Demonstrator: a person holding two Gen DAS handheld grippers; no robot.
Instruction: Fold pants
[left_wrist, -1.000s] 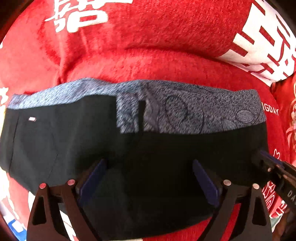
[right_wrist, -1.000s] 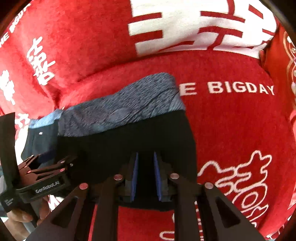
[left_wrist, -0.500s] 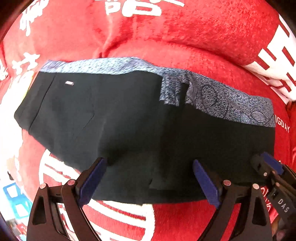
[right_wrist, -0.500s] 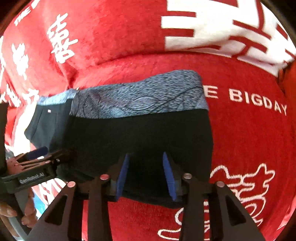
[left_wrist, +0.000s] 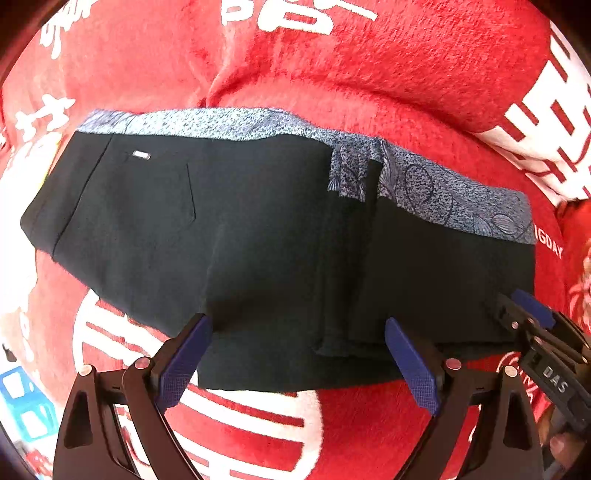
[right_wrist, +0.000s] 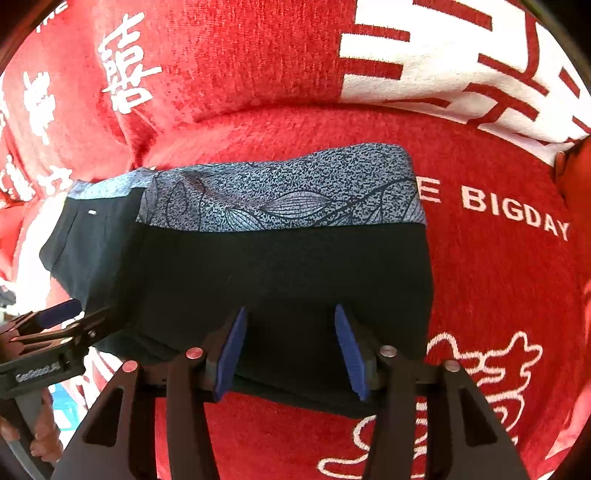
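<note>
Black pants (left_wrist: 258, 240) with a grey-blue patterned waistband (left_wrist: 443, 188) lie folded flat on a red blanket; the right part overlaps the left. They also show in the right wrist view (right_wrist: 295, 266). My left gripper (left_wrist: 295, 354) is open and empty, its blue pads over the pants' near edge. My right gripper (right_wrist: 288, 350) is open and empty over the near right edge of the pants. The right gripper also shows at the right of the left wrist view (left_wrist: 532, 325), and the left gripper shows at the left of the right wrist view (right_wrist: 55, 325).
The red plush blanket (right_wrist: 498, 277) with white characters and "BIGDAY" lettering covers the whole surface and bulges up behind the pants. Blue and white items (left_wrist: 22, 402) lie at the far left edge.
My right gripper has opened and let go of the pants. Both grippers have pulled back toward me, so more of the pants shows. The left gripper stayed open.
</note>
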